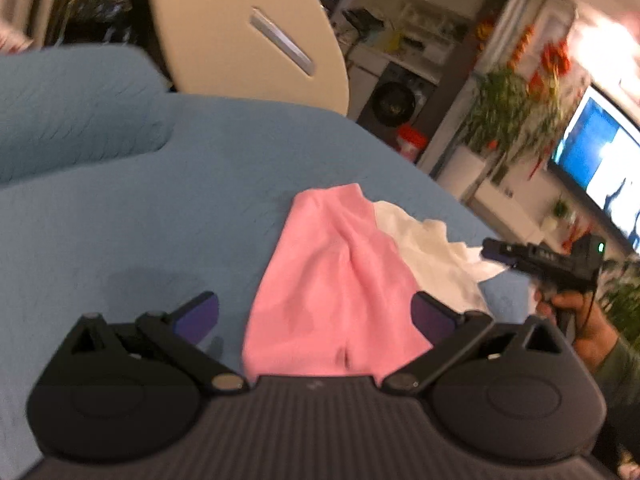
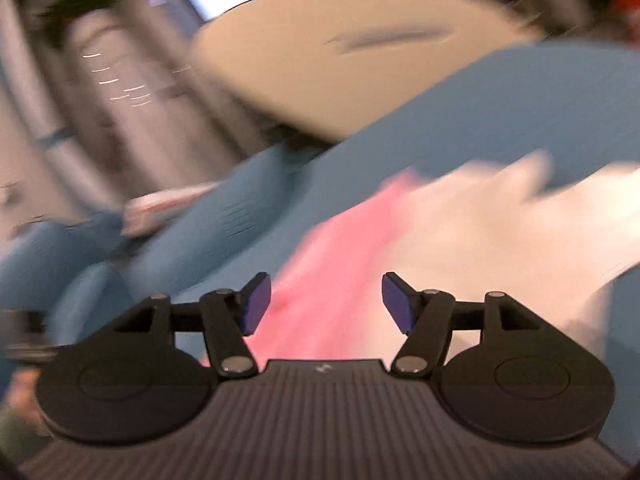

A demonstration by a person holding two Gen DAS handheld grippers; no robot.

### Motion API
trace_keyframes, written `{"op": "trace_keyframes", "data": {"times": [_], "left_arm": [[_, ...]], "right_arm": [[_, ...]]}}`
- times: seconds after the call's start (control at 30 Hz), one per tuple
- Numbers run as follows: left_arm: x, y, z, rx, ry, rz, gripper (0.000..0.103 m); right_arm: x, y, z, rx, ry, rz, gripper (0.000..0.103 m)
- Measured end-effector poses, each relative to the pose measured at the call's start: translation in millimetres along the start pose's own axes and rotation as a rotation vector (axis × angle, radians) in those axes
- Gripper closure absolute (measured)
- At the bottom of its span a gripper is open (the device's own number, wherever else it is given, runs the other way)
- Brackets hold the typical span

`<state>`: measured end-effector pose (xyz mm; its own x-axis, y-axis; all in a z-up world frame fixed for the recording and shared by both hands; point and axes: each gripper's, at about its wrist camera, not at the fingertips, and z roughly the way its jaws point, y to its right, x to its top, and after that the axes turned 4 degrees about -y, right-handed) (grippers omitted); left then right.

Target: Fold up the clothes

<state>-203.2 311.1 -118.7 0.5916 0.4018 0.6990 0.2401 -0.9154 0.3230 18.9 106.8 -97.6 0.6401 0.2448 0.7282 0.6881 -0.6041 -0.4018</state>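
Observation:
A pink garment (image 1: 328, 280) lies folded lengthwise on the blue bedspread (image 1: 160, 208), with a crumpled white garment (image 1: 432, 252) touching its right side. My left gripper (image 1: 316, 316) hovers over the near end of the pink piece, jaws wide open and apart from the cloth. In that same view the right gripper (image 1: 500, 254) shows at the right, held by a hand (image 1: 580, 316) beside the white garment. The right wrist view is blurred: the right gripper (image 2: 326, 304) is open over the pink garment (image 2: 328, 280), with the white garment (image 2: 500, 224) ahead to the right and nothing between its pads.
A beige headboard (image 1: 240, 32) stands behind the bed, and blue pillows (image 1: 72, 108) lie at the far left. A screen (image 1: 600, 160), plants (image 1: 508, 116) and shelves line the room to the right. A pink-and-white folded item (image 2: 168, 204) rests on a pillow.

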Motion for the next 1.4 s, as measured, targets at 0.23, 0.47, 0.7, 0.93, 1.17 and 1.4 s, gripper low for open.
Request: {"op": "trace_keyframes", "data": {"times": [0.23,0.47,0.7,0.93,1.17,1.4], "left_arm": [[102.9,42.0,122.9,0.119,-0.086,0.201,0.002],[140.0,47.9,229.4,0.251,-0.267,0.336,0.012],[136.3,28.1,260.9,0.224,-0.372,0.213,0.038],[129.3,47.0,244.7,0.213,-0.373,0.289,0.092],[127.3,64.9,240.3,0.317,-0.289,0.333,0.093],[152.3,82.3,243.9,0.55,-0.038,0.384,0.094]], "right_arm": [[46.2,47.0,39.8,-0.113,0.035,0.051,0.037],[60.3,62.7,69.7,-0.122,0.089,-0.014,0.039],[66.9,142.9,67.6,-0.108,-0.027,0.118,0.038],[46.2,119.7,92.1,0.034,-0.192,-0.025,0.038],[51.3,108.1,99.1,0.052,-0.211,-0.123,0.09],[78.5,69.4,72.6,-0.193,0.067,-0.516,0.091]]}}
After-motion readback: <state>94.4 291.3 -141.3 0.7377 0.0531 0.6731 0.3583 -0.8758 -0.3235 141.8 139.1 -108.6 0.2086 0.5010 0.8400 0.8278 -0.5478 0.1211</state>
